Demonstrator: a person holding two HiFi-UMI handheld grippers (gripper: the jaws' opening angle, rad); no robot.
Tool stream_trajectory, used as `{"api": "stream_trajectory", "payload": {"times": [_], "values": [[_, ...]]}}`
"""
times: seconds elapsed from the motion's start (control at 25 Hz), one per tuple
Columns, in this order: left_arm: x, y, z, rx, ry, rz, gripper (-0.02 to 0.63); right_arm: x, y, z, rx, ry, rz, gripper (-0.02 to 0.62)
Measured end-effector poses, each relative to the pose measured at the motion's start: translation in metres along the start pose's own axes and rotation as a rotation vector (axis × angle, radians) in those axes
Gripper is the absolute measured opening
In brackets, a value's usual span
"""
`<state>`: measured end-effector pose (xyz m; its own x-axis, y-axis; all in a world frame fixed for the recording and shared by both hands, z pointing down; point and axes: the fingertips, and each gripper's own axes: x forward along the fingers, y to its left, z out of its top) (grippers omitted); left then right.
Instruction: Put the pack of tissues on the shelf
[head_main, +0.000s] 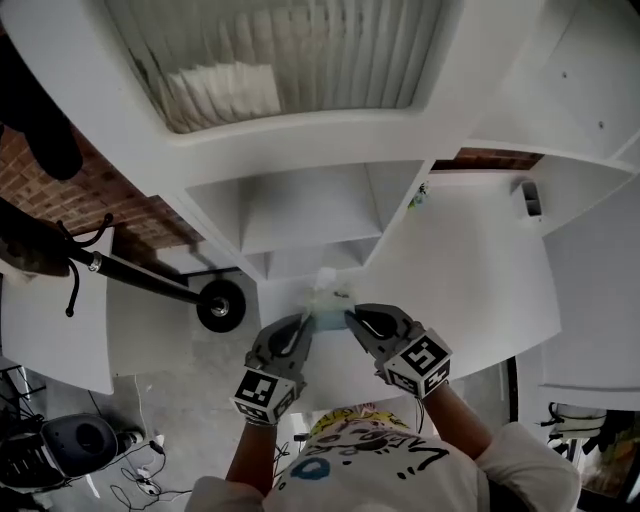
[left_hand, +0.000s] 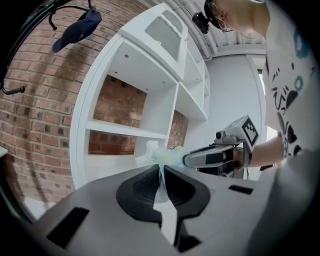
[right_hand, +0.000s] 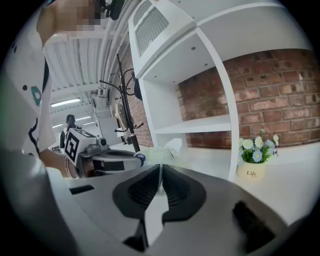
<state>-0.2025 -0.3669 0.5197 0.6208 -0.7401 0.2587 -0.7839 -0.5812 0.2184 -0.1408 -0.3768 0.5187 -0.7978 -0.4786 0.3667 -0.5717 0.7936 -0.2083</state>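
Observation:
The pack of tissues (head_main: 328, 298), pale green in a clear wrapper, hangs between my two grippers in front of the white shelf unit (head_main: 310, 215). My left gripper (head_main: 303, 324) is shut on the wrapper's left edge, and my right gripper (head_main: 352, 318) is shut on its right edge. In the left gripper view the thin wrapper film (left_hand: 161, 176) is pinched between the jaws, with the pack (left_hand: 167, 155) just past the tips and the other gripper (left_hand: 210, 157) beyond. The right gripper view shows the same pinch on the film (right_hand: 160, 174), and the pack (right_hand: 161, 152) sits before a shelf board (right_hand: 195, 125).
A small pot of flowers (right_hand: 252, 162) stands on the white counter at the right. A black coat stand with a round base (head_main: 220, 305) stands left of the shelf, with a dark cap (left_hand: 80, 27) hung on it. Behind is a brick wall (head_main: 90, 190).

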Motion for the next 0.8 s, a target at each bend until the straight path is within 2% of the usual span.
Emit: {"api": "stream_trajectory", "payload": {"times": [0.32, 0.8], "values": [[0.028, 0.033, -0.020, -0.028, 0.023, 0.006, 0.028, 0.033, -0.029, -0.013, -0.002, 0.013, -0.030, 0.032], [0.062, 0.073, -0.036, -0.046, 0.038, 0.076, 0.028, 0.073, -0.067, -0.020, 0.006, -0.019, -0.078, 0.032]]}}
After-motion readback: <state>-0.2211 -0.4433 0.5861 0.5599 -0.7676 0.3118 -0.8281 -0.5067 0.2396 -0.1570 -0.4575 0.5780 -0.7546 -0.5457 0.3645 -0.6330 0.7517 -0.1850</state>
